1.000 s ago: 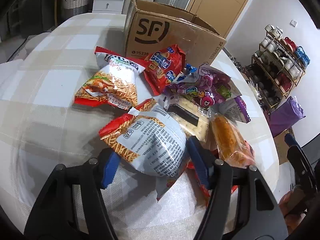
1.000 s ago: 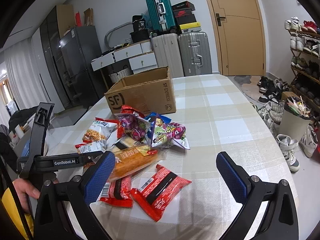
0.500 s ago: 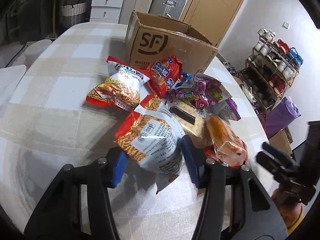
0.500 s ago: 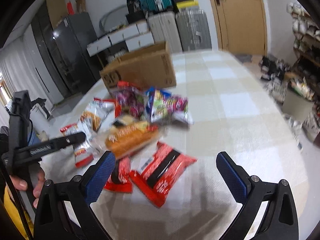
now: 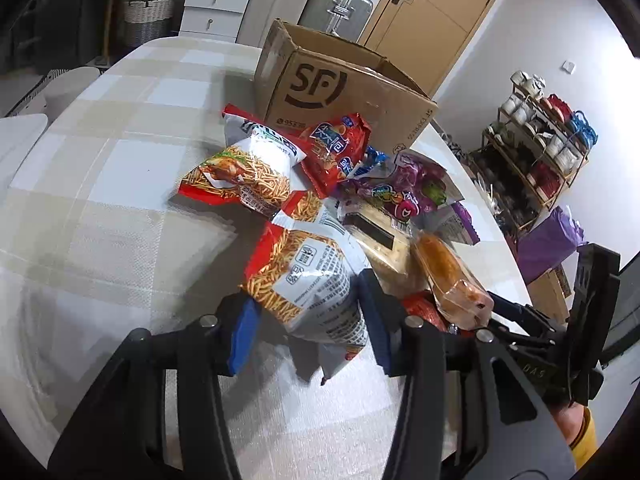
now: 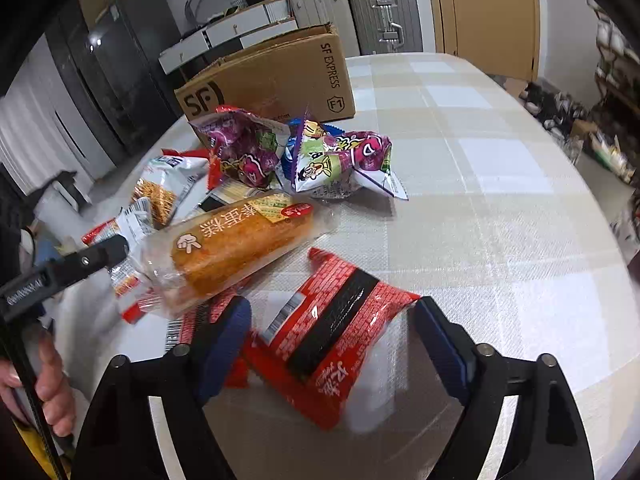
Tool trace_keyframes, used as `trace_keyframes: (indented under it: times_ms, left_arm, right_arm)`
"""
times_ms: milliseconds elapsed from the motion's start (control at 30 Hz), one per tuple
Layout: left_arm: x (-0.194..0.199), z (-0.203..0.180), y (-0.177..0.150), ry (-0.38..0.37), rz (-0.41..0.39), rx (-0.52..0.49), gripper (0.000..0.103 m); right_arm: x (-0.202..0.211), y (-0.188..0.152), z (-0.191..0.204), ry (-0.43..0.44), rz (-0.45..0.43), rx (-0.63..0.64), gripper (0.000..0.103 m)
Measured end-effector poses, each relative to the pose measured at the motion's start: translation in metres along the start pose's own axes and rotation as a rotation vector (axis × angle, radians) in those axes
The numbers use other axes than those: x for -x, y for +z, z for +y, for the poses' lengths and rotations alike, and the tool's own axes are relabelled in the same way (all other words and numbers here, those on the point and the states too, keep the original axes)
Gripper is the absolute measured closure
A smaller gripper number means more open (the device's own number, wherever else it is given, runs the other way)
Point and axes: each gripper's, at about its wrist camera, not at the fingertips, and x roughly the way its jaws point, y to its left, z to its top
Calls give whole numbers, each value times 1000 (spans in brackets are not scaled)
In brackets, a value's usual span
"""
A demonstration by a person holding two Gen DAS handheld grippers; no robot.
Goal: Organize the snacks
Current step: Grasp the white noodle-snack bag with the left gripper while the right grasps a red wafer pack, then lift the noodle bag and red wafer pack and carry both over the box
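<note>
Table (image 6: 500,208) near edge: red packet (image 6: 340,340) lies diagonal between closing right gripper (image 6: 332,344) jaws, ungripped; left gripper (image 5: 308,328) clamps noodle-snack bag (image 5: 308,276).

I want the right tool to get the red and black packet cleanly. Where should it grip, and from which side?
Grip the red and black packet across its short width, near the middle, coming down from above. It lies flat on the table, clear of the cake, and its long sides already sit between the right tool's open pads, which have just been closing.
</note>
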Motion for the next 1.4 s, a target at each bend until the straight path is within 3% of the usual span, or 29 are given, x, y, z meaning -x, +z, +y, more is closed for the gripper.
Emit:
trace_keyframes:
  times_ms: [67, 133, 233, 333, 433, 967, 1400]
  left_arm:
    - [-4, 2, 0, 9, 9, 7, 44]
    - [-12, 3, -3, 15, 33, 19, 39]
    - [-19, 0, -6, 6, 40, 18, 41]
    - [-18, -4, -5, 7, 37, 4, 52]
    - [-17, -4, -5, 0, 38, 6, 56]
    - [11, -11, -2, -7, -6, -12, 60]
    - [35, -17, 2, -17, -35, -39, 68]
  right_arm:
    - [-1, 0, 3, -26, -2, 19, 30]
    - [-2, 0, 5, -44, -5, 43, 41]
    - [-2, -1, 7, -41, -13, 66, 49]
    - [-1, -2, 7, -27, -19, 67, 54]
    - [2, -3, 3, -2, -29, 52, 59]
    - [29, -7, -24, 95, -83, -47, 59]
    - [70, 3, -13, 154, -180, -29, 59]
